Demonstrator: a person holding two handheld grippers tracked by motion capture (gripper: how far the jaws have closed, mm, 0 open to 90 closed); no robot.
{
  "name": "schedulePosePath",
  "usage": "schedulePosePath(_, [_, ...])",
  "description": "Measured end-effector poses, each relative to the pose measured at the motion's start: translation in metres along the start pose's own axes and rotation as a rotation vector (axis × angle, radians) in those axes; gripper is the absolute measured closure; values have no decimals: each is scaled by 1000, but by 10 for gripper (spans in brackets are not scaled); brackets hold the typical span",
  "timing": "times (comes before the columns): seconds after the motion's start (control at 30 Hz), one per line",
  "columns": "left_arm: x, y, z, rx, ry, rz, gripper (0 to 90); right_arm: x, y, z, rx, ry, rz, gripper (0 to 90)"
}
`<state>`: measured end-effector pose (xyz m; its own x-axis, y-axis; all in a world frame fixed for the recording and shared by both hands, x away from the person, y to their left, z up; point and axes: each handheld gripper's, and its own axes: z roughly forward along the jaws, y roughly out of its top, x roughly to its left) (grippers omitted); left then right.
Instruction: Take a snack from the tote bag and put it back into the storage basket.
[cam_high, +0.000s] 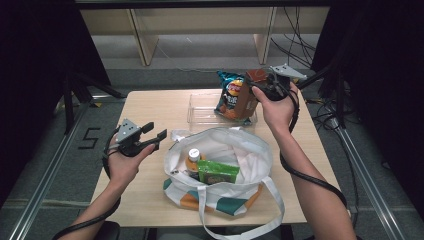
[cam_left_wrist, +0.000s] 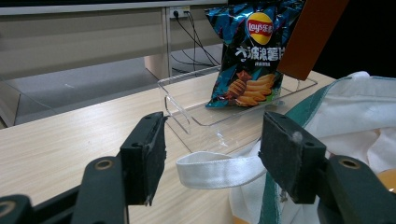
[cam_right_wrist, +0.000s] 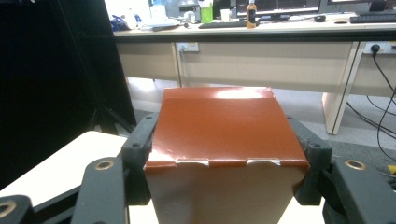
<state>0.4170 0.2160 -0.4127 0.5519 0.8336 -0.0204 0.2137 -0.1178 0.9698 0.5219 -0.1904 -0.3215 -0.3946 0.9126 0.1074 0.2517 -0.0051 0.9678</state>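
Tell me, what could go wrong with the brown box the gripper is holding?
The right gripper pinches the brown box only by its sides, so it might slip or get squashed. Held close beside the Lay's chip bag in the clear tray, it could knock the bag over. The tote bag is already fairly full.

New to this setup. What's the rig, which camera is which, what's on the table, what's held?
A person works at a wooden table with a handheld two-jaw gripper in each hand. The high view looks down from above; each gripper view looks along that gripper's own black jaws.

On the table: a white tote bag holding a bottle and a green packet, and a clear tray with a chip bag in it.

The right gripper is shut on a brown carton. The left gripper is open, holding nothing, near the bag's handle.
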Motion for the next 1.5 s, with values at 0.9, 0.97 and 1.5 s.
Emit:
schedulePosePath(0.9, [-1,0,0,-8,-9,1,400,-3,-12,17,24,-39,-5,395])
schedulePosePath(0.97, [-1,0,1,-6,-8,0,399,-4,-13,18,16,-44,-22,395])
schedulePosePath(1.5, [-1,0,0,2,-3,6,401,-3,-14,20,13,-59,17,396])
